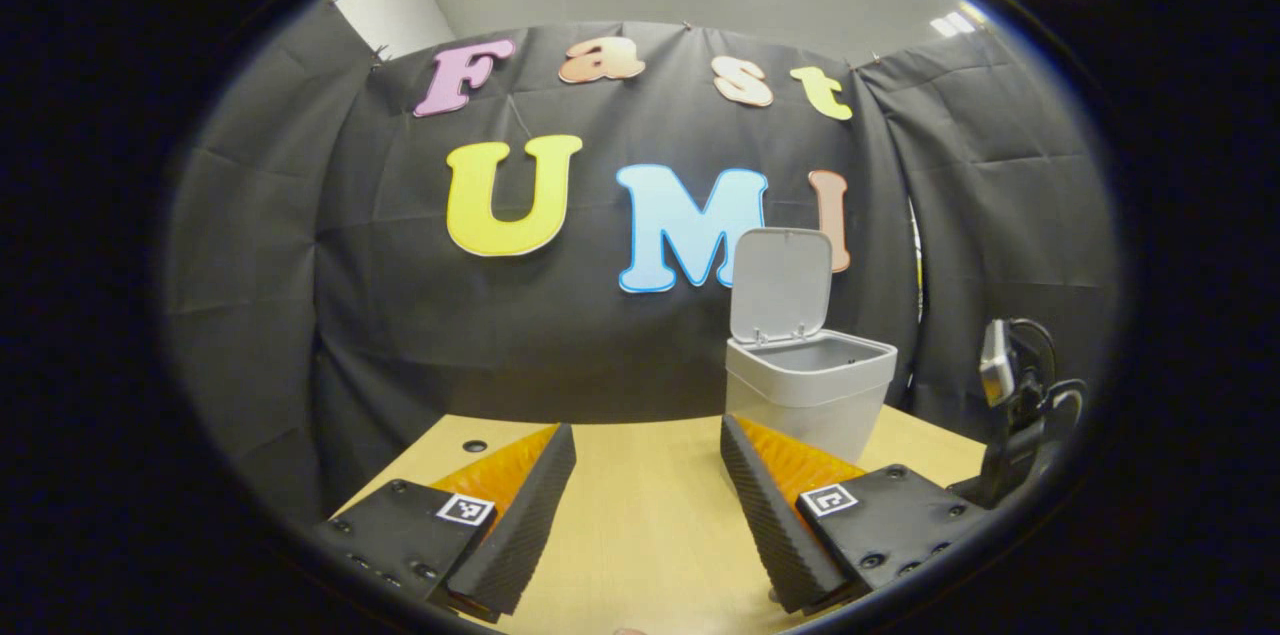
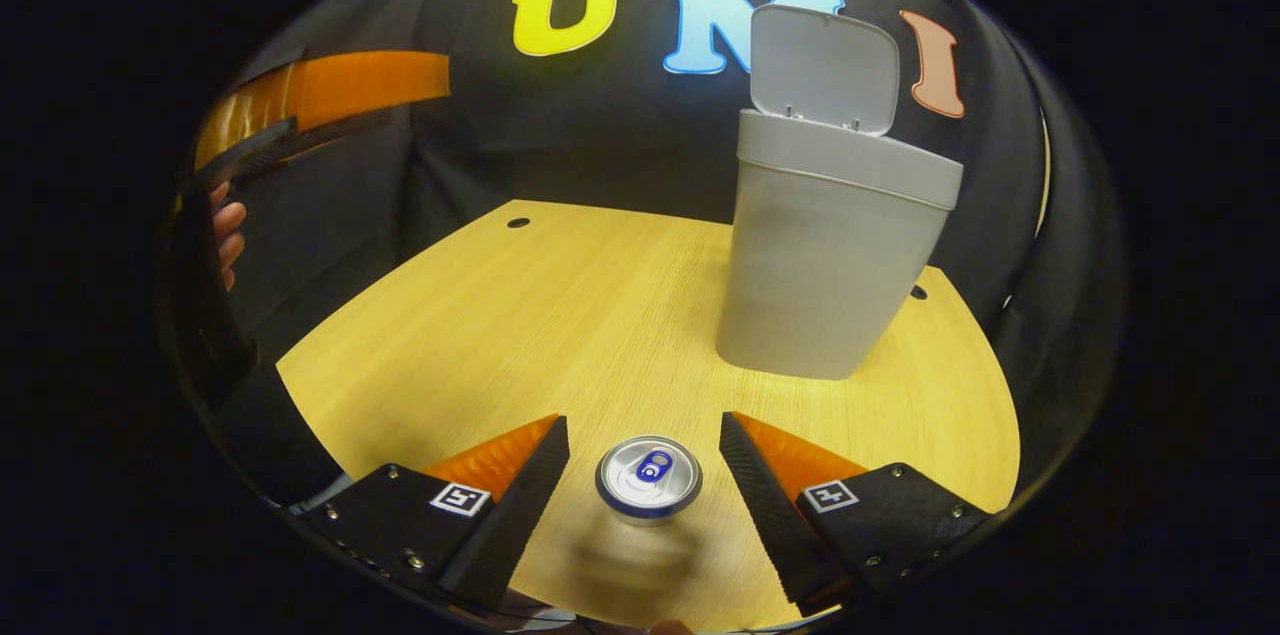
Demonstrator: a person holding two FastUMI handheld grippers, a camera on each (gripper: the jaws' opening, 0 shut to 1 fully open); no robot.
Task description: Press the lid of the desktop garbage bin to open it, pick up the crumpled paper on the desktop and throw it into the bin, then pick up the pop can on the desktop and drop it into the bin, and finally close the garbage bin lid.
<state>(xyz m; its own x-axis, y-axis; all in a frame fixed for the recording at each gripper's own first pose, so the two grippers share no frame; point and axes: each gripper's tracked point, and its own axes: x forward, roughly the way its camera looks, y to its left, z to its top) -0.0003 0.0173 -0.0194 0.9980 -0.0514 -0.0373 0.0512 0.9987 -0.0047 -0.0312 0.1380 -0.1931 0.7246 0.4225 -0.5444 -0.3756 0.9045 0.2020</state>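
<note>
Open wooden desk (image 2: pixel 520 315) left of grey plastic bin (image 2: pixel 830 265). Bin mouth unobstructed, hinged lid (image 2: pixel 822 67) upright behind it. Upright silver pop can (image 2: pixel 649 477) standing between right claw (image 2: pixel 645 465) fingers, gaps both sides.

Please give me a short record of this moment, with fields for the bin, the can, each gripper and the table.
bin: garbage bin upright on the table, lid raised
can: pop can upright on the table, between the right gripper's fingers, not yet clamped
right gripper: right gripper open, around the can
left gripper: left gripper open, holding nothing, facing the bin
table: wooden table
crumpled paper: none seen on the table
</note>
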